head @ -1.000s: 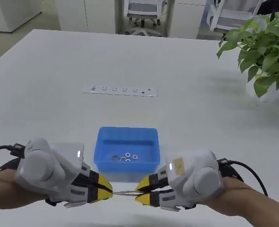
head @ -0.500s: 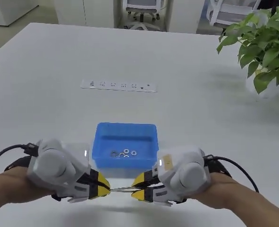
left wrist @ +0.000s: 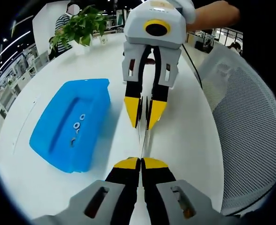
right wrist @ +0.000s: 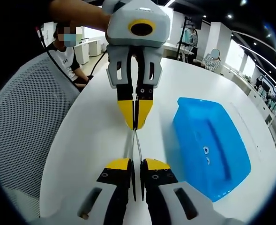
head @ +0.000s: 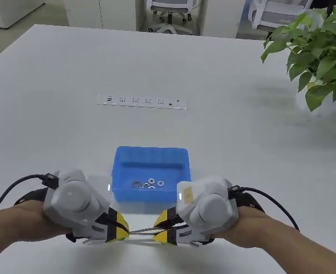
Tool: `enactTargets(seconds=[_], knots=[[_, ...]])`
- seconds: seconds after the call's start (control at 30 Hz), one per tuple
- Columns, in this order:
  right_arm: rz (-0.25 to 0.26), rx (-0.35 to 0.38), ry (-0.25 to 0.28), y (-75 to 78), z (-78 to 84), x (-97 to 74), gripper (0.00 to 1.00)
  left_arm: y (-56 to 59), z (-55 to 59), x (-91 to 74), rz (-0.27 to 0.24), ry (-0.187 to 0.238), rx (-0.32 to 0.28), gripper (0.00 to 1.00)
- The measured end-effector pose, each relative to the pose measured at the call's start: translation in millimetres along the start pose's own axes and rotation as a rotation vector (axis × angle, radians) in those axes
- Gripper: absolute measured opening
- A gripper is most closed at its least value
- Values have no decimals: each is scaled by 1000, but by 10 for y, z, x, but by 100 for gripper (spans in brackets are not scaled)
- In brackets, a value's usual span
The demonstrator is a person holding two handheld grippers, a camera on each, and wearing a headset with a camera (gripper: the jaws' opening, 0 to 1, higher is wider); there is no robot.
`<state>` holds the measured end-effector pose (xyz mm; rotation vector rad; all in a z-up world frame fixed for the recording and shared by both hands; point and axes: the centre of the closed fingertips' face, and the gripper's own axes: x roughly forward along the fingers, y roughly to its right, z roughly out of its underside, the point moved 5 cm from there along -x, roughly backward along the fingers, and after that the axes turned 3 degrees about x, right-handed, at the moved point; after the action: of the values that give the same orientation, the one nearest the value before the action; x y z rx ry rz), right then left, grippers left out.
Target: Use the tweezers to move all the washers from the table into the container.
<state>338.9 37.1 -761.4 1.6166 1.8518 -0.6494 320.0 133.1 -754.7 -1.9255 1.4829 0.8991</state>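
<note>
A blue container (head: 122,171) sits on the white table with several washers (head: 150,184) lying inside it. Just in front of it, slim metal tweezers (head: 140,231) run between my two grippers, which face each other tip to tip. My left gripper (head: 122,233) is shut on the tweezers' joined end (right wrist: 134,133). My right gripper (head: 159,231) is closed over the two prongs (left wrist: 144,123), its jaws a sliver apart. The container (left wrist: 53,150) lies left of the tweezers in the left gripper view, and the container (right wrist: 194,122) lies right of them in the right gripper view.
A white power strip (head: 142,102) lies on the table beyond the container. A potted plant (head: 322,51) stands at the far right. Office chairs (head: 168,14) stand past the far edge. A mesh chair (left wrist: 250,117) is close to the table's near edge.
The head camera has shifted. Both grippers, still holding the tweezers between them, now sit a little further back from the container's front wall.
</note>
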Motion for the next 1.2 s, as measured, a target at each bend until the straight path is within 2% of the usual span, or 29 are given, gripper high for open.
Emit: enactTargets(seconds=[0.43,1.2], knots=[[-12,-9,-21,-40,50,65,12,29,44,73,22,-36,-12,5],[-23,-1,-25,-30,36,78,16,11,37,90,39,-42,-36,5]])
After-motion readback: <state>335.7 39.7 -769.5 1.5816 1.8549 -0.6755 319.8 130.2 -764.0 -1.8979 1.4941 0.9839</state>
